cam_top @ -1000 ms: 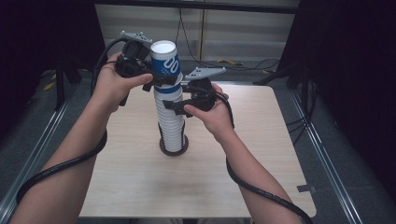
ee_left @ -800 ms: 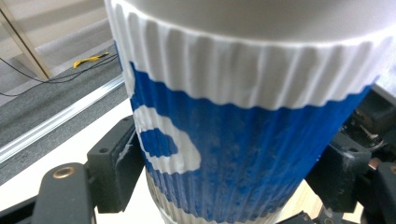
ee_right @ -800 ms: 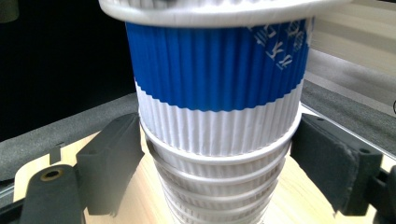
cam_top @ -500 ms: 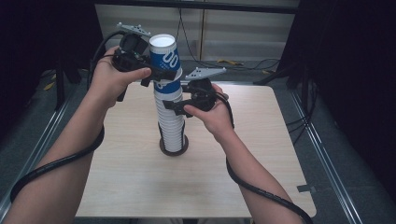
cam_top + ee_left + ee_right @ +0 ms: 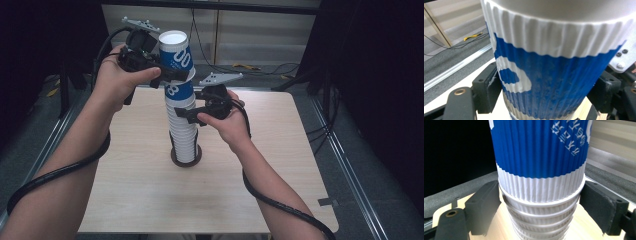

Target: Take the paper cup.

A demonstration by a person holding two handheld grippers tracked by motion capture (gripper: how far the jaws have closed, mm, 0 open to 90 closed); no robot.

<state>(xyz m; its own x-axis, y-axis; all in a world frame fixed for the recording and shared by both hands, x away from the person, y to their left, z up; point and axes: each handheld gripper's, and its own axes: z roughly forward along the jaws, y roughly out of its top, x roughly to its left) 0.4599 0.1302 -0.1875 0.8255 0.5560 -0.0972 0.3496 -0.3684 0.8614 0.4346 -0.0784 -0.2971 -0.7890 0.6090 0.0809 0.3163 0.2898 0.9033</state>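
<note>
Cup stack (image 5: pixel 184 135) stands upright on a dark round base (image 5: pixel 186 159), mid-table (image 5: pixel 140 200). Left gripper (image 5: pixel 167 75) clamped on the top cup (image 5: pixel 175 52), lifted and tilted above the stack; blue band, white "00" readable. Right gripper (image 5: pixel 192 115) pinches the stack just below the next blue cup (image 5: pixel 541 147); that one carries white Chinese characters, not legible.

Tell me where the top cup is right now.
High view: the top cup sits tilted atop the cup stack, clamped by the left gripper, table's far centre.
</note>
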